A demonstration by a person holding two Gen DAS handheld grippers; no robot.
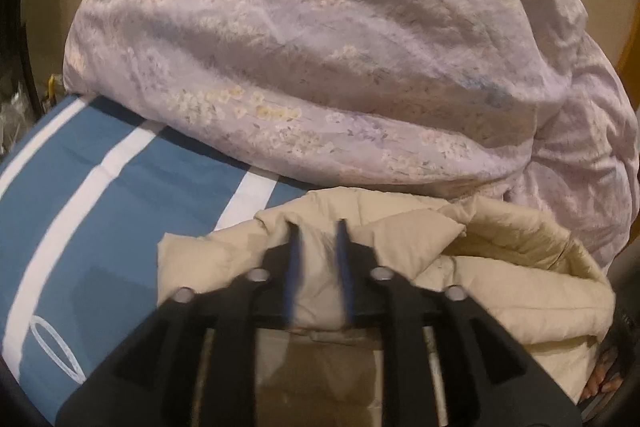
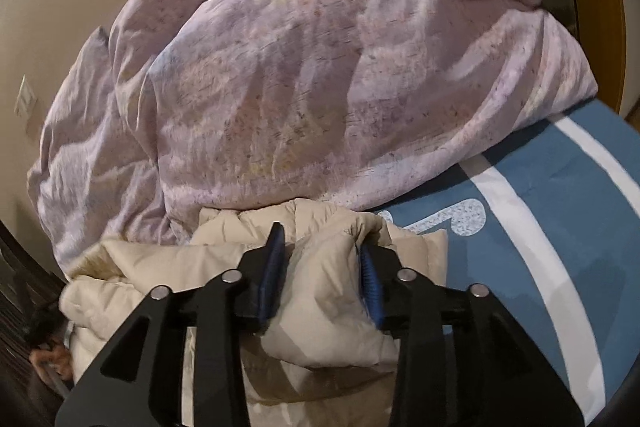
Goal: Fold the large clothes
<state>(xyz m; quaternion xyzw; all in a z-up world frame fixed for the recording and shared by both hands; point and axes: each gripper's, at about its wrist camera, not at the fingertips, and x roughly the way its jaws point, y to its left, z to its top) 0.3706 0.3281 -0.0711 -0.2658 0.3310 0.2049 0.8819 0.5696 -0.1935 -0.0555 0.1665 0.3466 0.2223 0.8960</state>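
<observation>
Covering the work surface: a blue sheet (image 1: 168,179) with white stripes, seen at 9 o'clock in the left wrist view and at 3 o'clock in the right wrist view (image 2: 560,227). Beige wall (image 2: 60,27) behind; a pale wall plate (image 2: 25,101) at 9 o'clock in the right view. A lilac floral duvet (image 1: 320,47) is heaped at 12 o'clock, filling the upper half of both views (image 2: 320,67), its lower edge touching the garment.

Beige quilted puffer jacket (image 1: 500,267) lies bunched on the sheet at the near edge, puffy, creased, folded over itself (image 2: 320,307).

Left gripper (image 1: 319,255): blue-padded fingers (image 1: 294,267) narrowly apart, a fold of jacket pinched between them; clenched on the jacket.

Right gripper (image 2: 322,259): fingers (image 2: 274,267) wider apart, a thick bulge of jacket filling the gap, both pads pressed into it; grasping the jacket.
</observation>
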